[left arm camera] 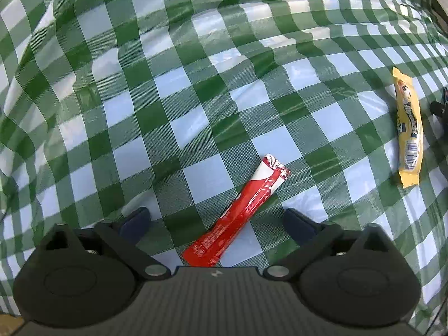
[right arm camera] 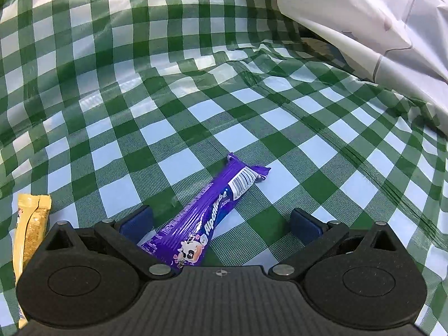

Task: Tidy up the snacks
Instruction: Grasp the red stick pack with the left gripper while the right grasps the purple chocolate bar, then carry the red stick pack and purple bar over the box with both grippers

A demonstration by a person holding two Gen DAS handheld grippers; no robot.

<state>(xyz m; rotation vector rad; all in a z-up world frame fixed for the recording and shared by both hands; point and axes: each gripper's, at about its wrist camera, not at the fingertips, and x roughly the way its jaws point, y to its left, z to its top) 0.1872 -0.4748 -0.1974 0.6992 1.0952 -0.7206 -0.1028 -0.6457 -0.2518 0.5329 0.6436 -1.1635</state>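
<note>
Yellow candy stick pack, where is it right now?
The yellow foil candy stick pack lies on the green-and-white checked cloth at the left wrist view's right edge, right of the red stick pack; it also shows at the right wrist view's lower left.

A green-and-white checked plastic cloth [left arm camera: 196, 89] covers the desk and fills both views. It lies loose, with ridges and folds running across it toward 12 o'clock, and its glossy surface throws soft daylight glints. In the right wrist view a pale, crumpled plastic sheet [right arm camera: 364, 22] rises at 1 to 2 o'clock, its lower edge resting on the cloth.
</note>
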